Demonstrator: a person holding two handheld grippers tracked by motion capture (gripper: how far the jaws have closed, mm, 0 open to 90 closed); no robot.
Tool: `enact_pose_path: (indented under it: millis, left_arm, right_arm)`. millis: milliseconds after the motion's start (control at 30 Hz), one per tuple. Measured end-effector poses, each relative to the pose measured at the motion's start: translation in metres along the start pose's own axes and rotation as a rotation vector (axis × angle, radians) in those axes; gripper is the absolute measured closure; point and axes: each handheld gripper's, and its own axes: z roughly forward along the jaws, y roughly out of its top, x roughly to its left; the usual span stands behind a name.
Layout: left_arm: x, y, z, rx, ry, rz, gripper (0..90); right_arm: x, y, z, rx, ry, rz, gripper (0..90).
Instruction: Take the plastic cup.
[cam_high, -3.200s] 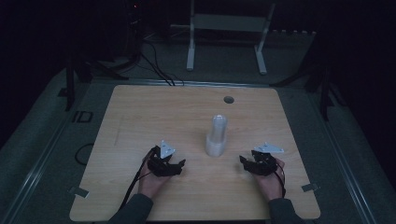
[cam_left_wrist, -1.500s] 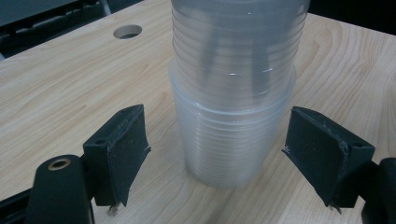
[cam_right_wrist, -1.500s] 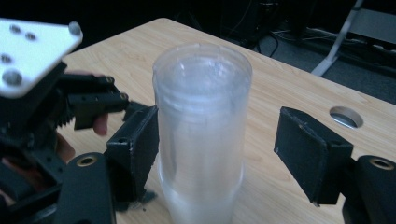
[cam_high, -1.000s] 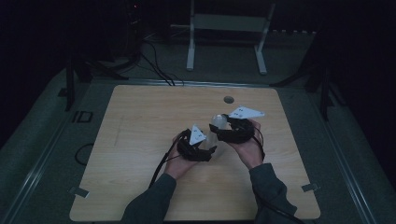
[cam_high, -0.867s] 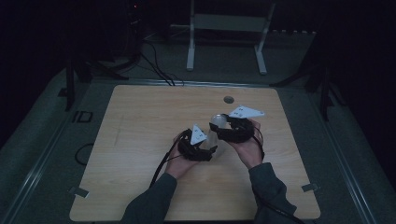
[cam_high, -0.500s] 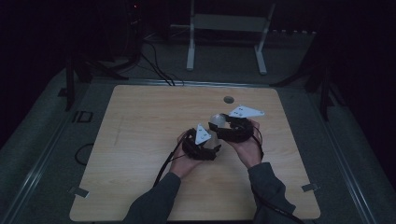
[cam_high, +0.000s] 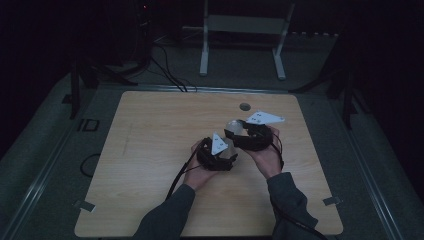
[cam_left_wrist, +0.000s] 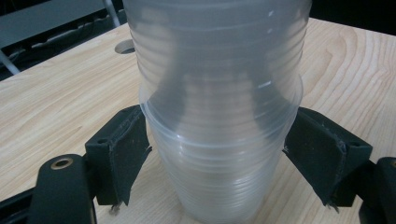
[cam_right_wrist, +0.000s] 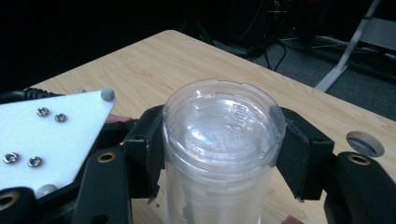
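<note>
A stack of clear plastic cups (cam_left_wrist: 219, 93) stands upside down on the wooden table (cam_high: 150, 130). In the left gripper view my left gripper (cam_left_wrist: 219, 158) is shut on the lower cups, both pads (cam_left_wrist: 126, 149) pressed to the wide rims. In the right gripper view my right gripper (cam_right_wrist: 224, 149) is shut on the top cup (cam_right_wrist: 223, 126), a jaw touching each side just under its base. In the high view the stack (cam_high: 234, 126) peeks out between the left gripper (cam_high: 226, 154) and the right gripper (cam_high: 239, 134), which meet at mid-table.
A round cable hole (cam_high: 244, 106) lies in the table beyond the stack. Cables trail from both grippers toward the near edge. A white metal stand (cam_high: 240, 30) and floor cables sit behind the table. The left half of the tabletop is bare wood.
Both grippers came in from the near table corners to the cup stack. Over the last second the left gripper edged right against the lower cups; the right barely moved.
</note>
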Motion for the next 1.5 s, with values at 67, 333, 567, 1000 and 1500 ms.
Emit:
enact_pose_path:
  millis: [67,333,567,1000,1500]
  left_arm:
    - [0.0008,-0.0002,0.0002,0.002,0.002,-0.001,22.5]
    - [0.0006,0.0004,0.0009,-0.016,0.000,-0.013,20.8]
    - [0.0009,0.0041,0.0051,-0.029,0.001,-0.032,18.6]
    - [0.0022,0.0038,0.0058,-0.033,-0.008,-0.041,20.6]
    - [0.0034,0.0014,0.0072,-0.029,-0.014,-0.052,20.5]
  right_arm:
    - [-0.0004,0.0015,-0.0005,-0.004,-0.001,-0.001,39.5]
    - [-0.0029,0.0032,0.0006,0.003,0.010,0.021,39.5]
    - [-0.0048,0.0006,0.0024,0.007,0.026,0.043,39.6]
    - [-0.0032,0.0022,0.0011,0.005,0.018,0.029,39.6]
    - [-0.0038,0.0036,-0.0016,-0.013,0.023,0.033,39.9]
